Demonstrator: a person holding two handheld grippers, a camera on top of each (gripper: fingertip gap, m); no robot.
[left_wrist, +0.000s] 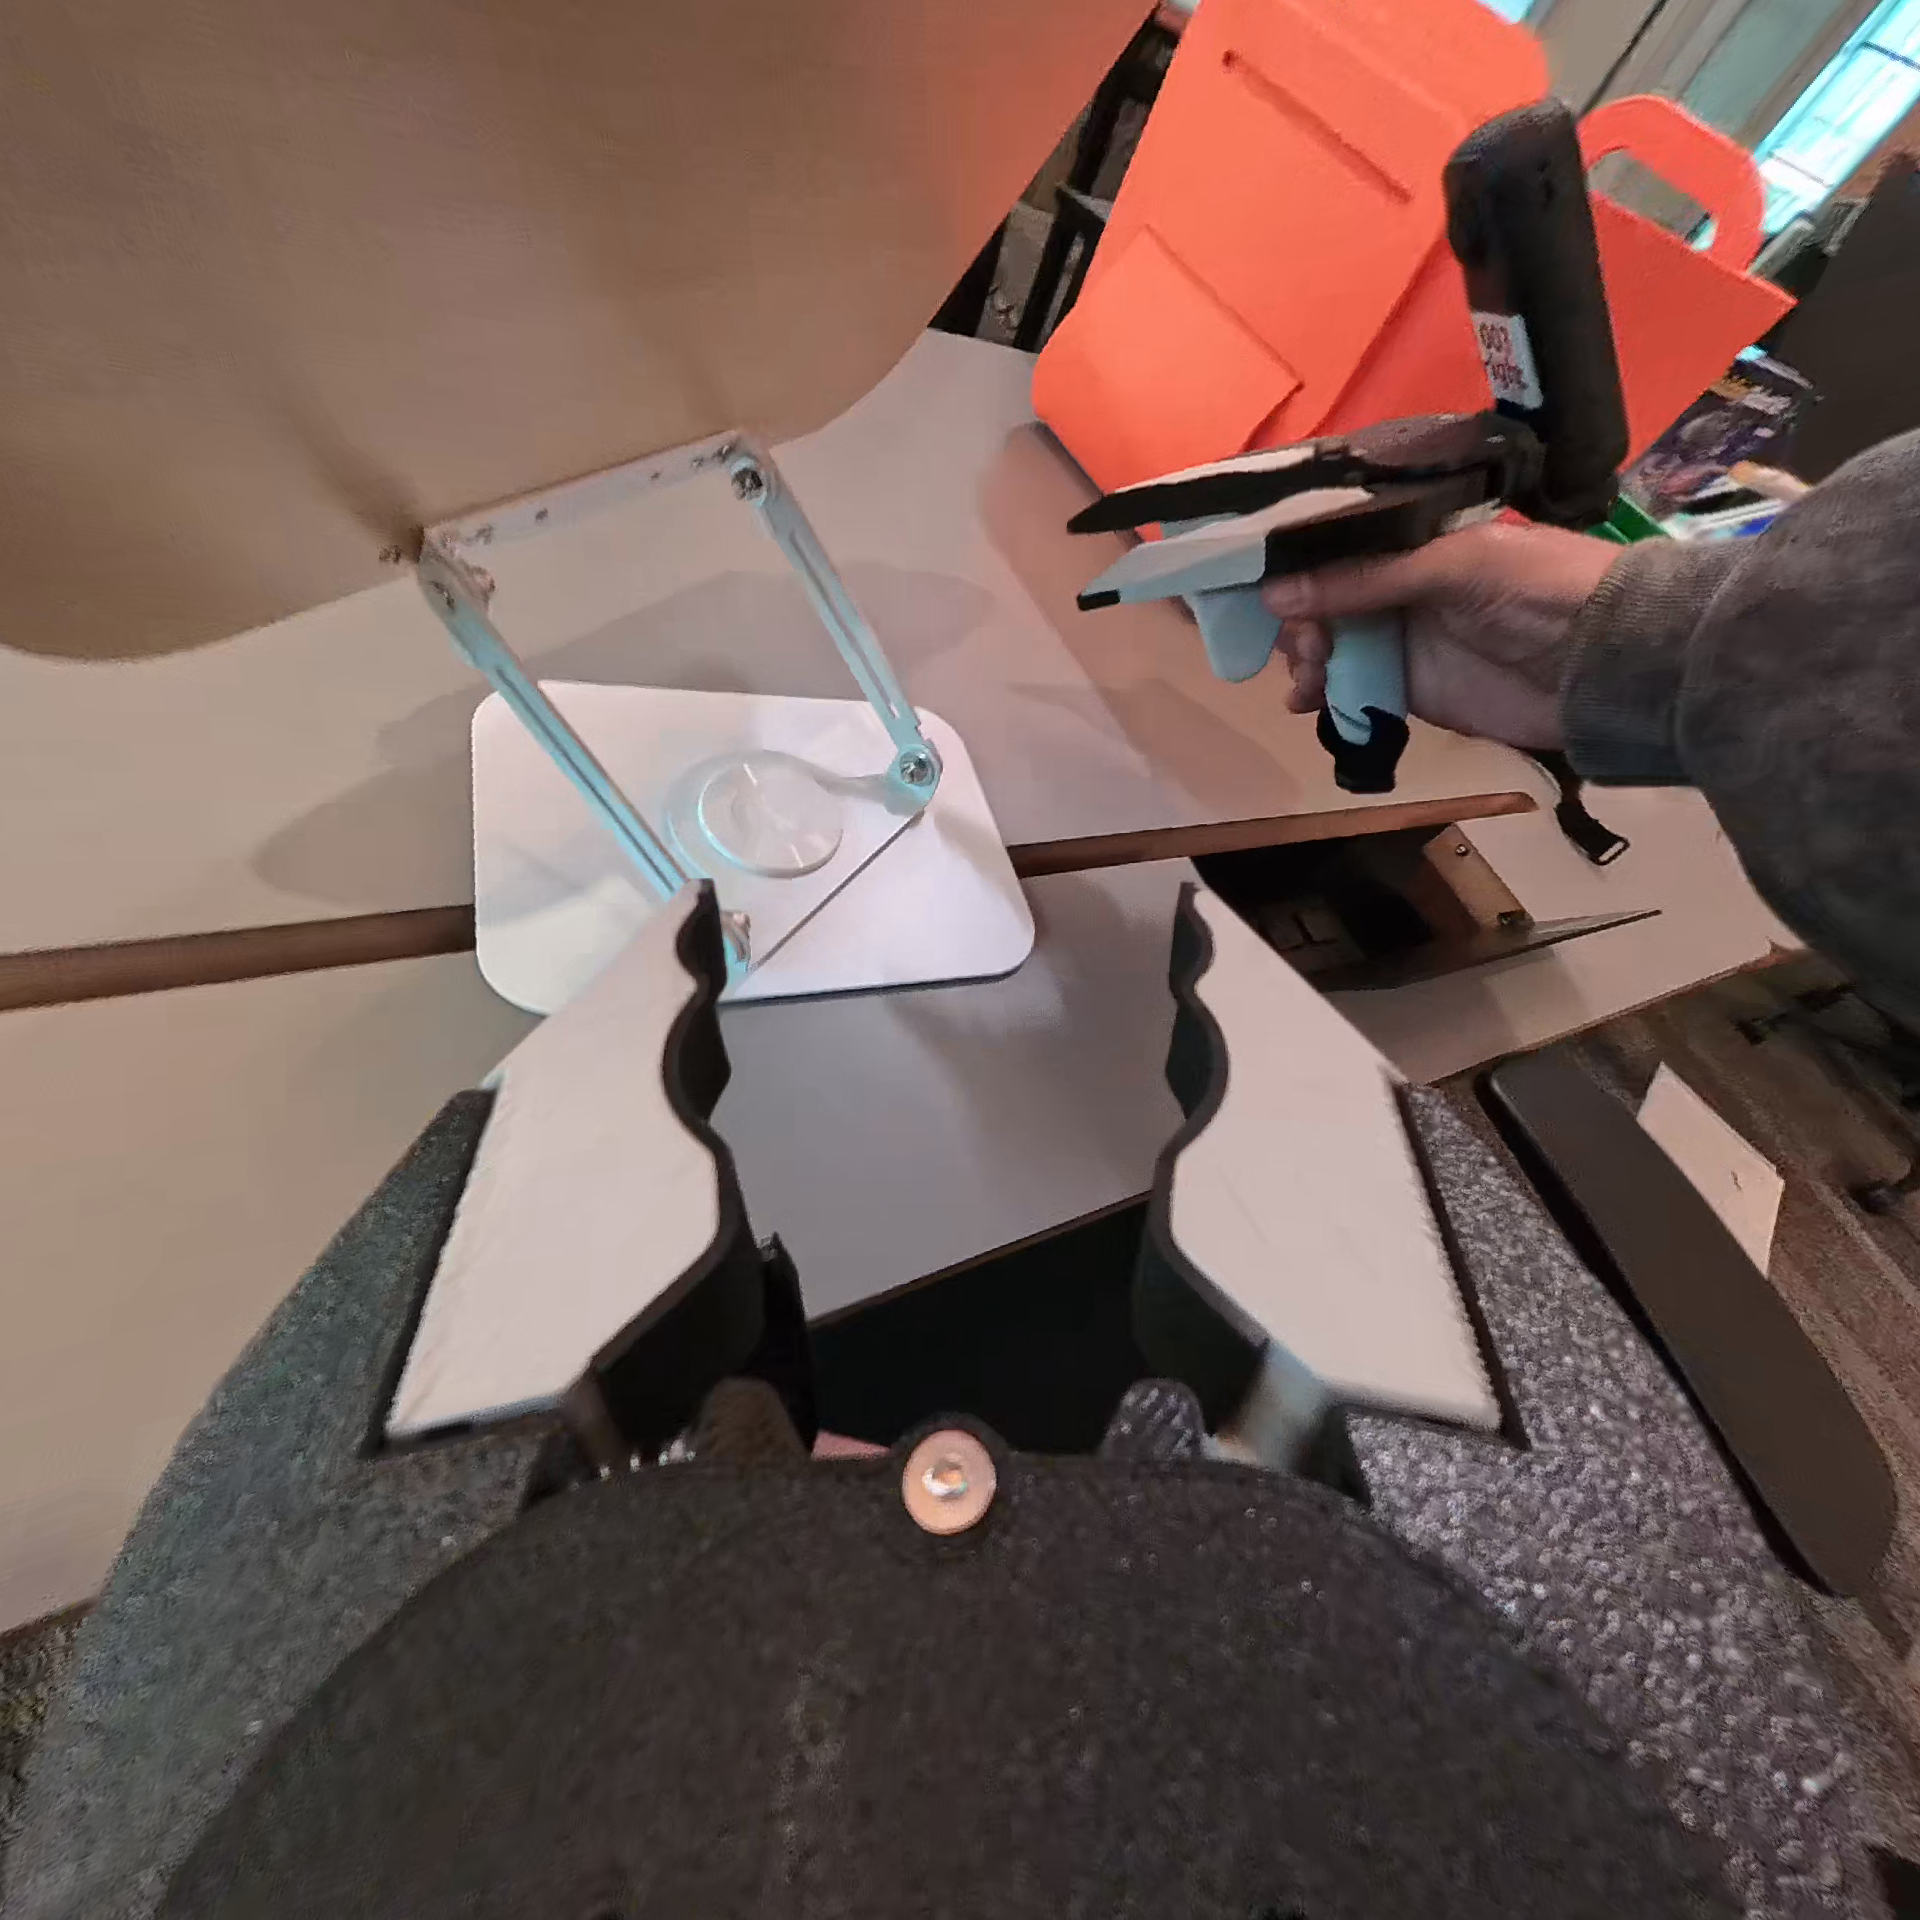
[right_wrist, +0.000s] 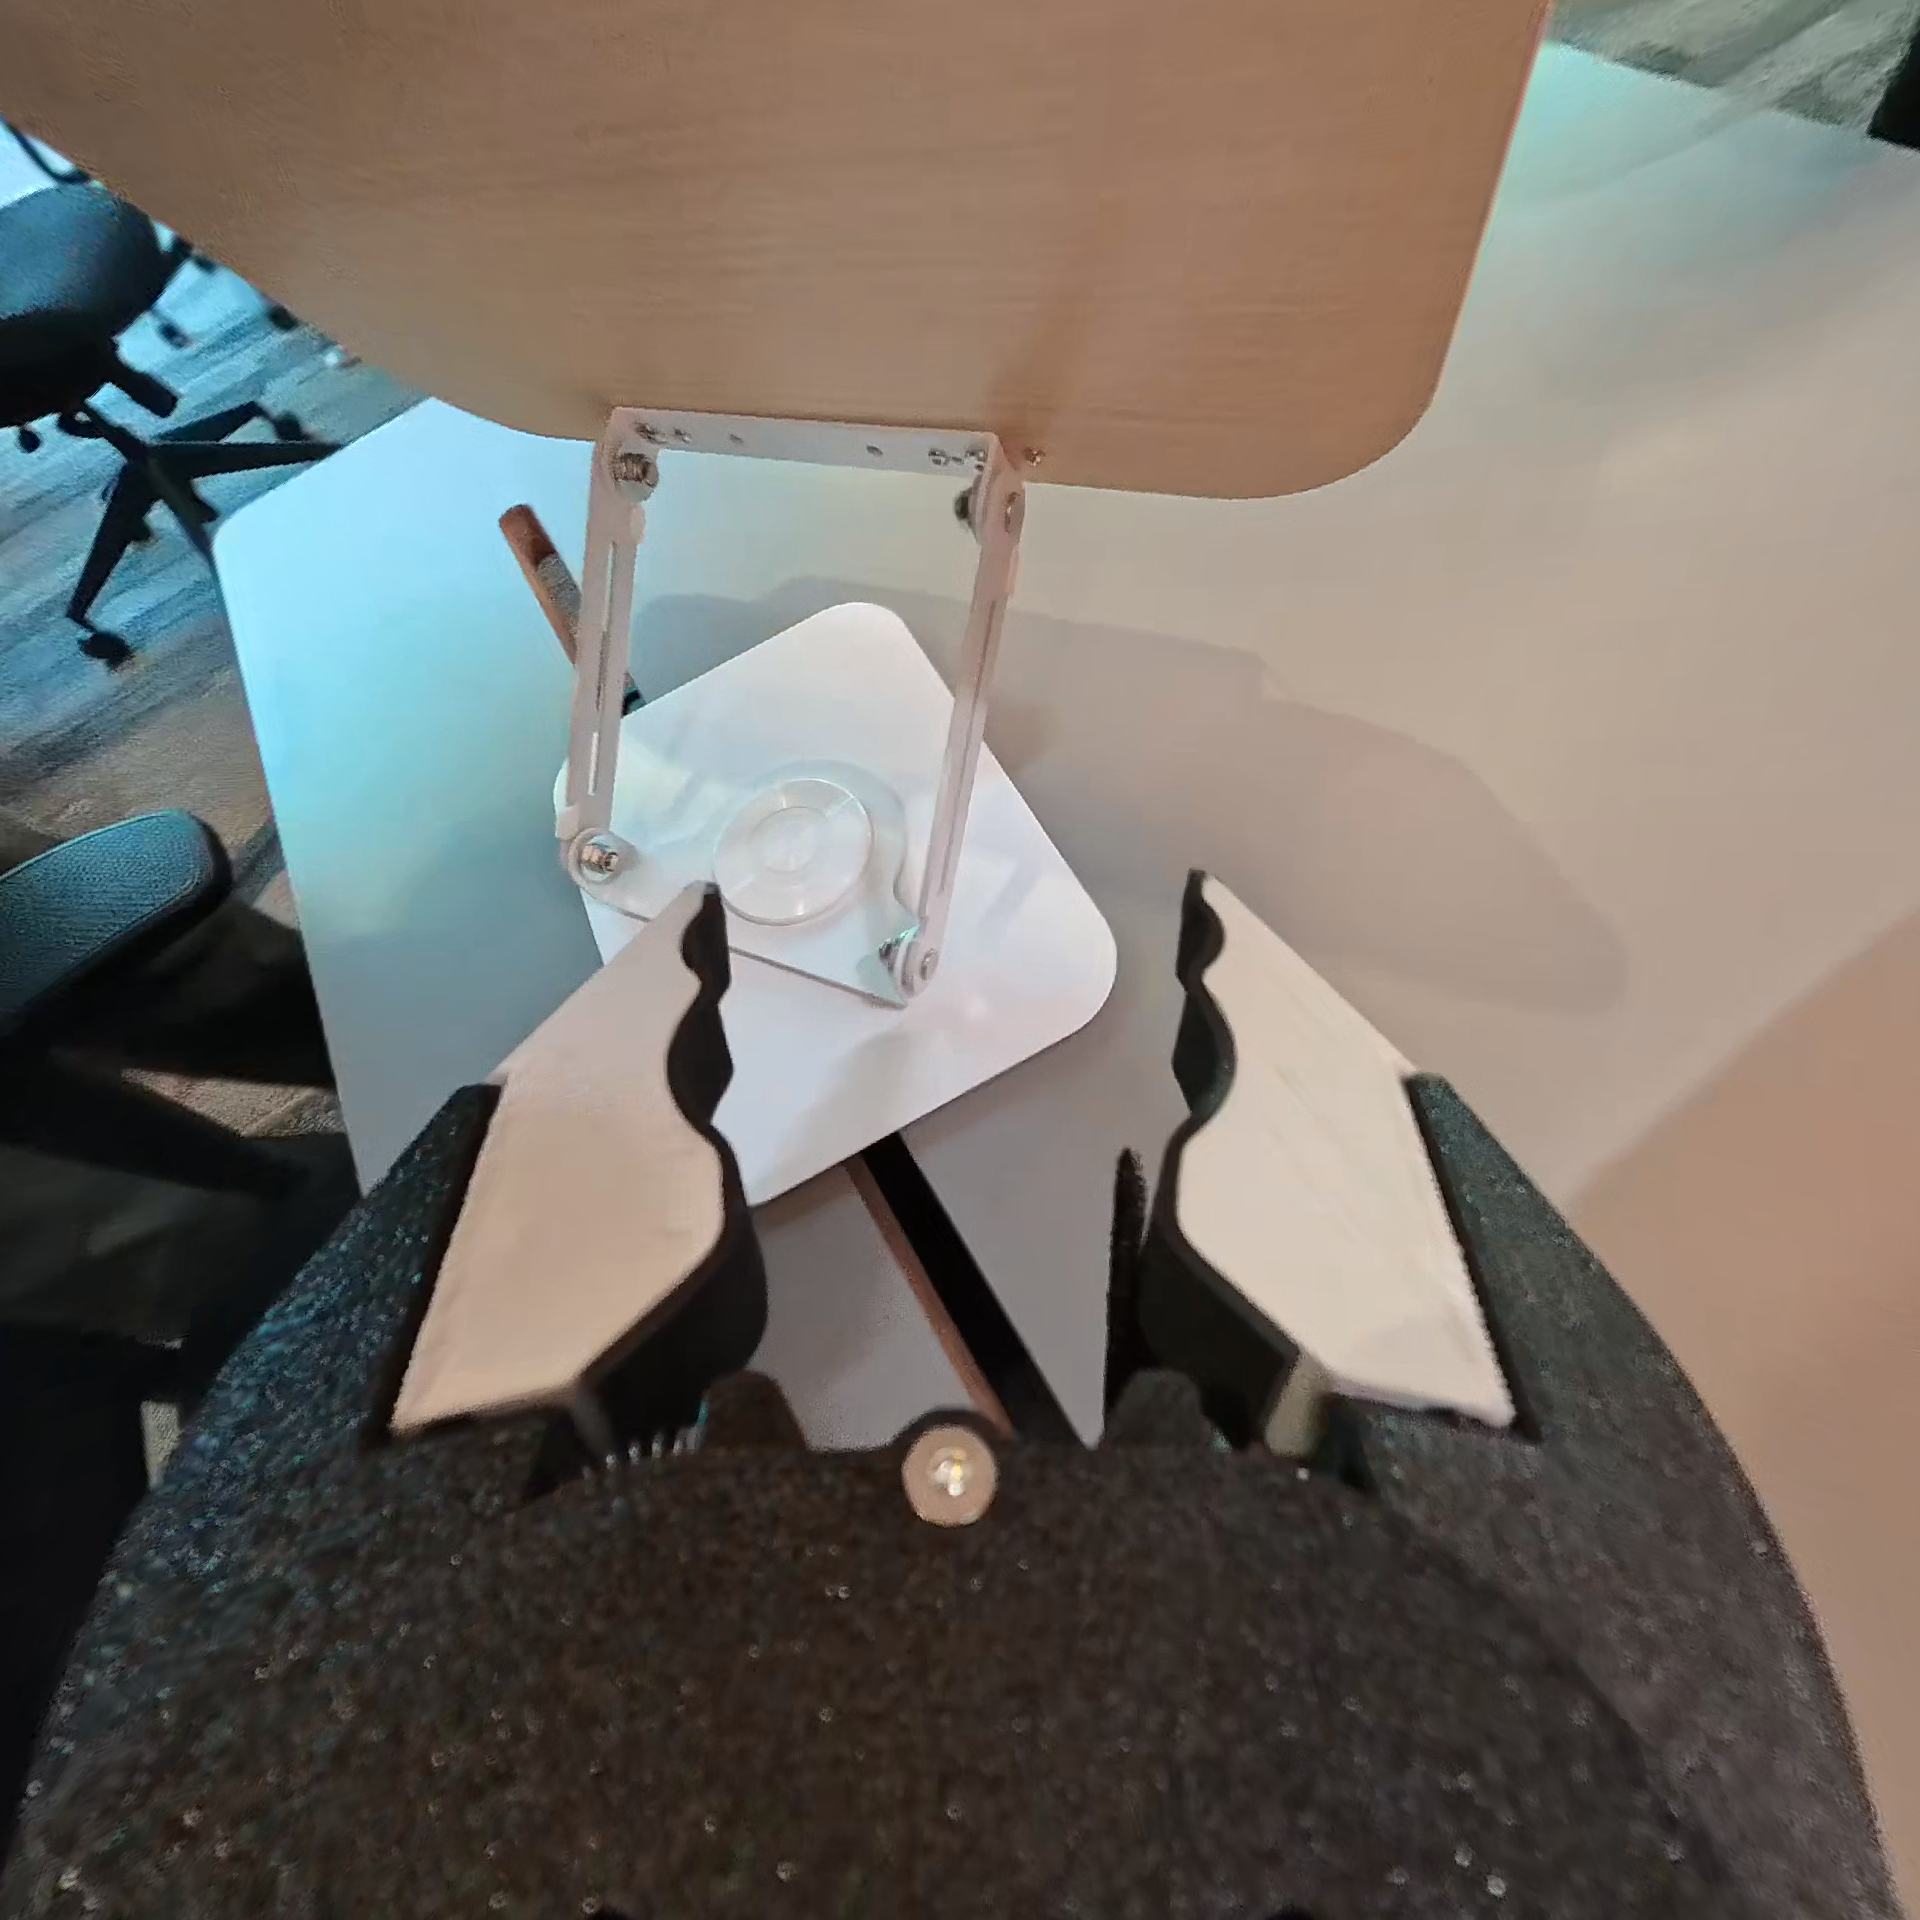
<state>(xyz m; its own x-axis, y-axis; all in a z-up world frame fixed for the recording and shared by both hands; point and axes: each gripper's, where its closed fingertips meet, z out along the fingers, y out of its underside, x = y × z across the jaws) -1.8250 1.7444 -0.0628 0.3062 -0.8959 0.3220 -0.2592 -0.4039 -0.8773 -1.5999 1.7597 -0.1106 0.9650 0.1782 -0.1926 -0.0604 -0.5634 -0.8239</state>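
Both our grippers hang empty with jaws wide: the left gripper (left_wrist: 945, 935) sits low at the near edge of the table (left_wrist: 208, 748), just before the white base (left_wrist: 935, 914) of the stand. The right gripper (right_wrist: 951, 925) faces the same base and its clear suction cup (right_wrist: 795, 852) from another side, touching nothing. A hand (left_wrist: 1455, 634) holds the right one level above the table; the wooden board (right_wrist: 831, 208) tilts overhead on two slotted metal arms (right_wrist: 971, 707), an orange bag (left_wrist: 1299, 260) behind.
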